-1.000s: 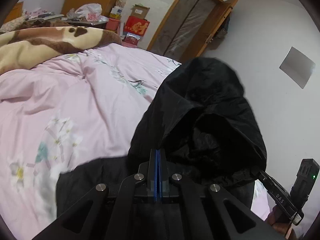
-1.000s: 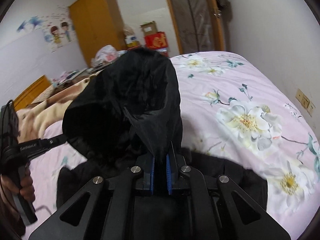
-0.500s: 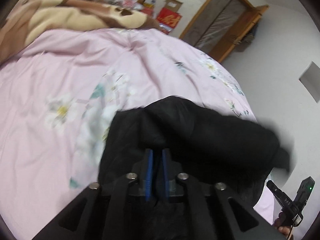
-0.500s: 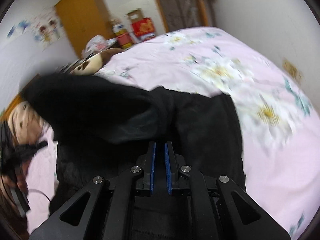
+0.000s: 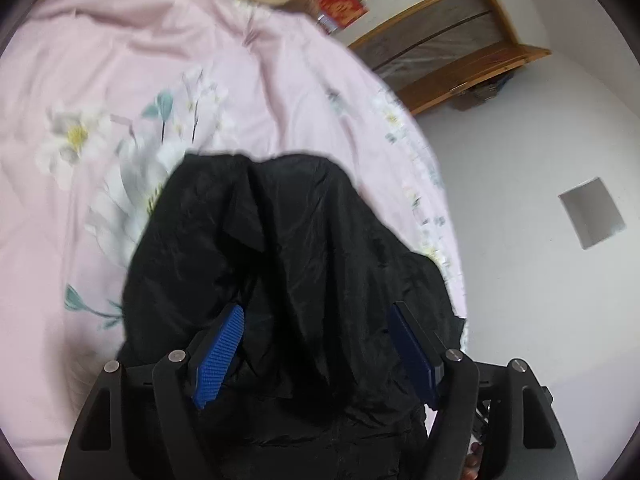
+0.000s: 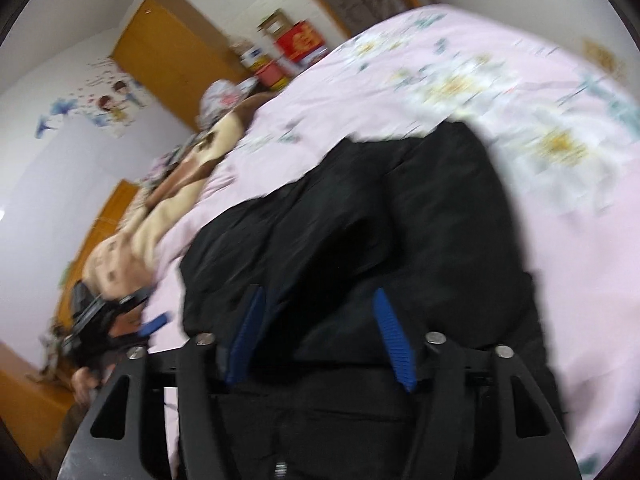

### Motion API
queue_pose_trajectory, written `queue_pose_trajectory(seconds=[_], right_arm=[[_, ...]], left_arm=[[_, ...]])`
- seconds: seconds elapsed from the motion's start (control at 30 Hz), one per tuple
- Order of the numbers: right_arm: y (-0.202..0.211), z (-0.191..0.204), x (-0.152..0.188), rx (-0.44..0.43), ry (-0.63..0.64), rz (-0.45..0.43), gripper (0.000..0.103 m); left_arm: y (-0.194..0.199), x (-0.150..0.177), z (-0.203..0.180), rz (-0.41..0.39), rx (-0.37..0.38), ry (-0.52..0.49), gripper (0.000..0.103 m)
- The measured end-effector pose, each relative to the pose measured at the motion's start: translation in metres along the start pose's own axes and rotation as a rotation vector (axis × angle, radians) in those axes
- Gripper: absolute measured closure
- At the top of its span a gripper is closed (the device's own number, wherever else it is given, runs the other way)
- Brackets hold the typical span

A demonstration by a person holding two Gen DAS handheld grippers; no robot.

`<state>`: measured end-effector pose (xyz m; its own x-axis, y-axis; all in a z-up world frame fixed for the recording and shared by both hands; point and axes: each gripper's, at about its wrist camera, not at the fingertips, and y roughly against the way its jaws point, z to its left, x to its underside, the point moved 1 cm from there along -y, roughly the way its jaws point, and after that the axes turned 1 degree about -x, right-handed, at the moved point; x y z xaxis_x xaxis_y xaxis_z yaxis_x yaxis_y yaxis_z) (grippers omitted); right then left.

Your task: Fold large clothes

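A large black garment (image 5: 288, 264) lies folded over on the pink floral bedspread (image 5: 120, 92), near the bed's edge. My left gripper (image 5: 318, 310) hovers just over it with its jaws opening; the blue pads (image 5: 220, 352) stand wide apart and the cloth lies loose below them, not pinched. In the right wrist view the same black garment (image 6: 400, 220) fills the middle. My right gripper (image 6: 318, 294) is also opening above it, blue pads (image 6: 394, 340) apart, nothing pressed between them. The left gripper (image 6: 154, 322) shows at that view's left edge.
A brown and cream blanket (image 6: 160, 208) is bunched at the far side of the bed. Beyond stand an orange wardrobe (image 6: 172, 52), red boxes (image 6: 300, 40) and a wooden door (image 5: 448, 40). The white floor (image 5: 520, 300) lies past the bed's edge.
Both grippers came down from holding the garment's top part up in the air, laid it over the rest on the bed, and their jaws went from shut on cloth to apart.
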<state>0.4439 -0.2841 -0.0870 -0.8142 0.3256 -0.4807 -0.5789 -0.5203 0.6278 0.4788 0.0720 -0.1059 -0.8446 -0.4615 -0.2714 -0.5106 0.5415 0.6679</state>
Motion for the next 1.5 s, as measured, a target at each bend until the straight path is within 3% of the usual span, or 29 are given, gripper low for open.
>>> queue_pose_trajectory(seconds=[0.1, 0.17, 0.23, 0.27, 0.3, 0.33, 0.4, 0.5, 0.67, 0.8, 0.9, 1.0, 1.07, 1.13, 1.3, 1.33, 1.37, 1.43, 1.5], right_arm=[[-0.027, 0.004, 0.002, -0.013, -0.023, 0.025, 0.041], [-0.040, 0.005, -0.004, -0.023, -0.049, 0.014, 0.041], [-0.045, 0.004, -0.008, -0.043, -0.081, 0.010, 0.041], [-0.044, 0.005, -0.010, -0.038, -0.080, 0.005, 0.047], [-0.043, 0.009, -0.013, -0.018, -0.056, -0.013, 0.058], [-0.040, 0.012, -0.016, 0.002, -0.036, -0.021, 0.085], [-0.031, 0.015, -0.020, 0.034, 0.003, -0.032, 0.090], [-0.017, 0.021, -0.024, 0.073, 0.068, -0.050, 0.095], [0.016, 0.030, -0.028, 0.077, 0.144, -0.091, 0.096], [0.016, 0.017, -0.020, 0.108, 0.116, -0.059, 0.096], [-0.003, -0.003, -0.008, 0.159, 0.093, -0.008, 0.096], [-0.019, -0.017, 0.004, 0.227, 0.112, 0.020, 0.096], [-0.028, -0.025, 0.009, 0.221, 0.104, 0.026, 0.096], [-0.036, -0.028, 0.011, 0.236, 0.106, 0.027, 0.096], [-0.030, -0.018, 0.015, 0.280, 0.155, 0.046, 0.081], [-0.021, -0.009, 0.015, 0.317, 0.199, 0.032, 0.071], [-0.012, -0.001, 0.016, 0.350, 0.239, 0.002, 0.061], [0.010, 0.014, 0.018, 0.414, 0.298, -0.073, 0.057], [0.029, 0.033, 0.018, 0.438, 0.341, -0.173, 0.056]], left_arm=[[-0.016, 0.003, -0.011, 0.025, -0.041, -0.050, 0.030], [-0.021, 0.005, -0.015, 0.037, -0.002, -0.037, 0.030], [-0.024, 0.004, -0.019, 0.030, -0.026, -0.037, 0.037], [-0.026, 0.003, -0.021, 0.026, -0.045, -0.052, 0.046], [-0.027, 0.002, -0.025, 0.022, -0.083, -0.078, 0.062], [-0.028, 0.002, -0.028, 0.021, -0.101, -0.095, 0.068], [-0.027, 0.004, -0.034, 0.019, -0.103, -0.125, 0.085], [-0.017, 0.011, -0.042, 0.005, -0.082, -0.160, 0.096], [0.008, 0.037, -0.063, -0.026, -0.046, -0.262, 0.096], [0.005, 0.052, -0.067, -0.020, -0.042, -0.307, 0.096], [-0.017, 0.059, -0.045, 0.002, -0.095, -0.278, 0.096], [-0.043, 0.055, -0.009, 0.013, -0.217, -0.219, 0.096], [-0.052, 0.051, 0.011, 0.040, -0.219, -0.134, 0.098], [-0.055, 0.049, 0.015, 0.033, -0.221, -0.142, 0.098], [-0.042, 0.047, -0.001, 0.033, -0.255, -0.223, 0.097], [-0.032, 0.046, -0.006, 0.013, -0.270, -0.248, 0.096], [-0.020, 0.045, -0.012, -0.014, -0.279, -0.271, 0.092], [0.005, 0.045, -0.026, -0.092, -0.290, -0.328, 0.075], [0.028, 0.044, -0.046, -0.176, -0.285, -0.374, 0.046]])
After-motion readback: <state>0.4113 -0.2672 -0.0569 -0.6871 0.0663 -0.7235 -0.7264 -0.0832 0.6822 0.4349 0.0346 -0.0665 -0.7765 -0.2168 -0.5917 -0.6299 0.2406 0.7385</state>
